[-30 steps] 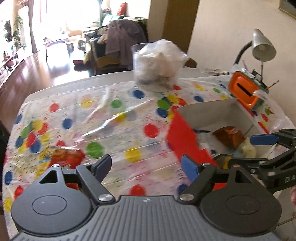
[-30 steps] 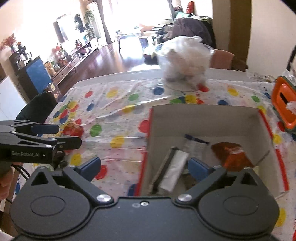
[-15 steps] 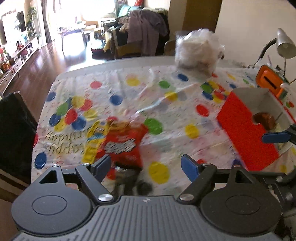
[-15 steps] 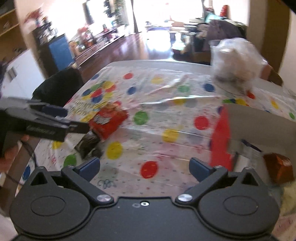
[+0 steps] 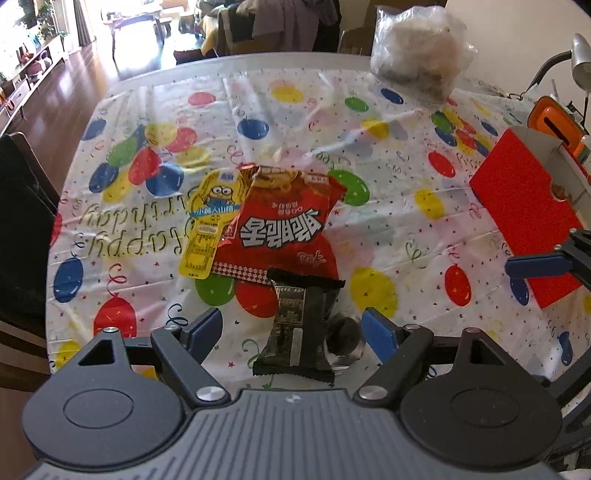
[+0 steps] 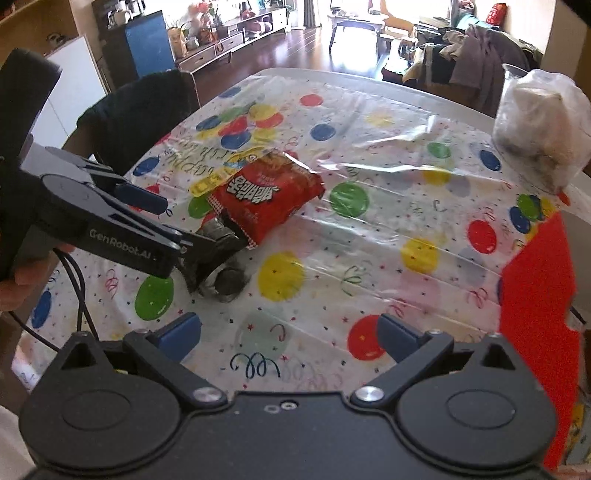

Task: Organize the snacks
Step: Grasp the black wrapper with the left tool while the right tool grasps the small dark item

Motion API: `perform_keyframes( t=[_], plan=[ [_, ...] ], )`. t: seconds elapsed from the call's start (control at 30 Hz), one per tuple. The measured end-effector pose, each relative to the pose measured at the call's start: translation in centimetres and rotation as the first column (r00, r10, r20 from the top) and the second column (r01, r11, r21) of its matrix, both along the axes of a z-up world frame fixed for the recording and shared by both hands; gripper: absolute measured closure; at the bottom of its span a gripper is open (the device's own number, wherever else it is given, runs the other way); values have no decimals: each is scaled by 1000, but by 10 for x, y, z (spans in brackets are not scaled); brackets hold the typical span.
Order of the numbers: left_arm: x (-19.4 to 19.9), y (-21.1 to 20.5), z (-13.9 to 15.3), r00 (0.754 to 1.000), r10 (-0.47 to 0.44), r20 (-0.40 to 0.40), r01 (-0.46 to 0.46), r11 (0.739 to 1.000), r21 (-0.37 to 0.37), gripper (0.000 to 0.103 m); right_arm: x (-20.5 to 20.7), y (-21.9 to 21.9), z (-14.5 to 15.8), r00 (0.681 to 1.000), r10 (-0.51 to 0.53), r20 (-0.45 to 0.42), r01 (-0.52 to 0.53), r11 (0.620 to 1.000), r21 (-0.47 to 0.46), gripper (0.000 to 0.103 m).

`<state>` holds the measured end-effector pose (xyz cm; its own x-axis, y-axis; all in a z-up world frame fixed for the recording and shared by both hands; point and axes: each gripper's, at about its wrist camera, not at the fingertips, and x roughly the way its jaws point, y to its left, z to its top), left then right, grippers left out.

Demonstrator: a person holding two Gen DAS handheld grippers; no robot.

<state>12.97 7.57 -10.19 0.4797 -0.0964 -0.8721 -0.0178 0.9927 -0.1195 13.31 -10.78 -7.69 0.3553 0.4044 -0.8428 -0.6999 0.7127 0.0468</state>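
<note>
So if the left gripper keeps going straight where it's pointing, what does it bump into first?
Most likely the black snack packet, which lies between the open blue fingers of the left gripper. The red snack bag lies beyond it. Depth is hard to judge here.

Bright daylight from far windows, glare on floor, fisheye warp at edges.
</note>
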Motion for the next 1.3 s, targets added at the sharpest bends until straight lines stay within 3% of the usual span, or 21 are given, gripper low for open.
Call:
perform_keyframes(
  t=[0.23,0.37,0.43,0.6,0.73,0.8,1.17,1.3],
  plan=[
    [14,7,-16,999,-5,-46,2,998,-64,22,7,19,-19,999,29,-27,-29,999,-12,4],
    [19,9,-23,997,-14,-76,7,996,-87,47,11,28,-27,998,52,-40,-52,999,-12,17],
    [20,7,-25,997,-25,-77,19,997,-78,48,11,33,-29,997,64,-37,-64,998,-16,19],
    [21,3,-26,995,-43,-85,36,997,-72,67,7,50,-35,992,125,-28,-126,992,-28,30],
    [17,10,-26,996,-27,-86,19,996,-89,70,9,62,-39,988,149,-35,-149,989,-16,35],
    [14,14,-25,997,-18,-80,11,996,-90,70,10,66,-41,986,158,-44,-159,987,-15,43],
    [-4,42,-20,996,64,-69,-72,990,-120,71,18,75,-44,978,168,-120,-161,985,64,52],
    [-7,45,-16,995,83,-59,-89,990,-107,71,16,76,-45,979,175,-107,-171,984,49,58]
  ],
)
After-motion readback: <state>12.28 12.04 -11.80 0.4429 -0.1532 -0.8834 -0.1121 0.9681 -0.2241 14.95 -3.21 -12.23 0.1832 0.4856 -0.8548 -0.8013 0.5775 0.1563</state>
